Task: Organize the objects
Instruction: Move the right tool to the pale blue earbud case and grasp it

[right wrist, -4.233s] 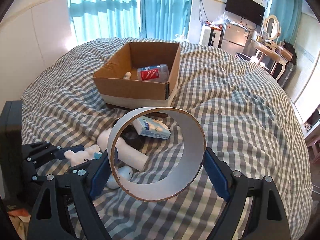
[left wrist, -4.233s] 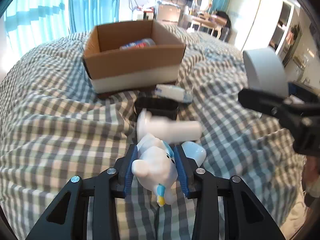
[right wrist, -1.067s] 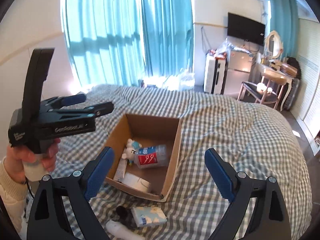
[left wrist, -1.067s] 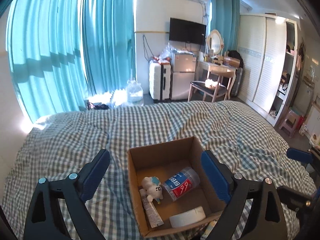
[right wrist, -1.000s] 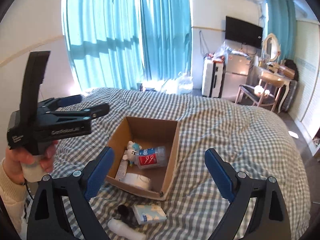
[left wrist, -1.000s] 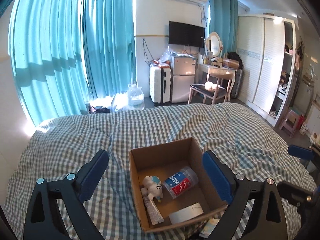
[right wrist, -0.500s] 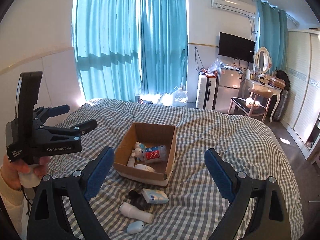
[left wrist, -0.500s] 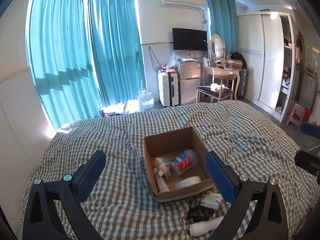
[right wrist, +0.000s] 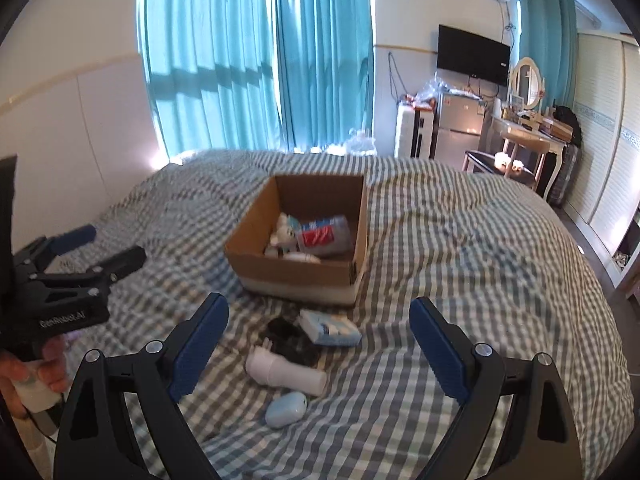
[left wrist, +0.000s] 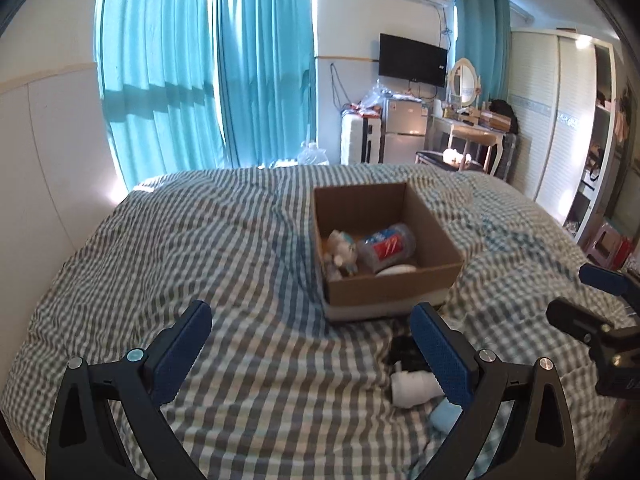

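Both empty: left gripper (left wrist: 310,344) and right gripper (right wrist: 319,334) spread wide; cardboard box (right wrist: 298,270) at 12 o'clock, possibly tape inside.

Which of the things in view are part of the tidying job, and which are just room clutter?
Job:
cardboard box holding plush toy, bottle, tape roll
tissue pack
black item
white tube
pale blue oval

Lying about:
TV
suitcase
dressing table
curtains

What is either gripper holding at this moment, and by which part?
Nothing. The left gripper and right gripper both have their fingers spread wide with only the bed showing between them.
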A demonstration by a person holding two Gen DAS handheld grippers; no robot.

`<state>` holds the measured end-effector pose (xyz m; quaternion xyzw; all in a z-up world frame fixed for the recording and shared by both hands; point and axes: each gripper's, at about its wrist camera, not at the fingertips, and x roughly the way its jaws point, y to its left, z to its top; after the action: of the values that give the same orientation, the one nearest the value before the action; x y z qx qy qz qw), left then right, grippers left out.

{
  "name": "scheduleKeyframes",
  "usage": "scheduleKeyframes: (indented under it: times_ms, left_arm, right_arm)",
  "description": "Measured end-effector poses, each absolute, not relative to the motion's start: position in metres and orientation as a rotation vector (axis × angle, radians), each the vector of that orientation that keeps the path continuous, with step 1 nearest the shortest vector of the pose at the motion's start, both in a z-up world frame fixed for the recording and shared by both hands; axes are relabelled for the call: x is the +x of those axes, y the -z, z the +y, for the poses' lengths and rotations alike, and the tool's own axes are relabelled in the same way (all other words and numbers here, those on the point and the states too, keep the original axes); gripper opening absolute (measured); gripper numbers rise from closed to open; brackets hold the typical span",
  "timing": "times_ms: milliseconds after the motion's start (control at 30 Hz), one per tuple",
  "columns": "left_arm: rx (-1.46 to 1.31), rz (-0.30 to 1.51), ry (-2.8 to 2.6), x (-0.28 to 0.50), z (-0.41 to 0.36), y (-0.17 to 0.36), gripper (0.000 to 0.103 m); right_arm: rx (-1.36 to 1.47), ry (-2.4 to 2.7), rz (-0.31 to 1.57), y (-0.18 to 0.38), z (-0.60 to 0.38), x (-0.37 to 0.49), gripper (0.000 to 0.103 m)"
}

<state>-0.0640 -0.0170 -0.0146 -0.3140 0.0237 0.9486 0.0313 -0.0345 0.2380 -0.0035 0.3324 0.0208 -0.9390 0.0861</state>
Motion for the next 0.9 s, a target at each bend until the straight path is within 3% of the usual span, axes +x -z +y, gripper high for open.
scheduleKeyframes:
  times_ms: [400, 667, 900]
  left_arm:
    - [-1.122, 0.083, -2.817, -0.062, -0.015, 0.083, 0.102]
    - [-1.23, 0.04, -2.772, -0.068, -0.019, 0.111, 0.102]
    - [-1.261, 0.005, -2.756, -0.07, -0.023, 0.115, 0.102]
  right_arm:
    - [1.349, 2.639, 0.159, 0.129, 0.21, -0.049, 0.092]
    - [1.42, 2.554, 0.231, 0.158, 0.19, -0.049, 0.092]
    - [1.48, 2.504, 0.308, 0.175, 0.179, -0.052, 0.072]
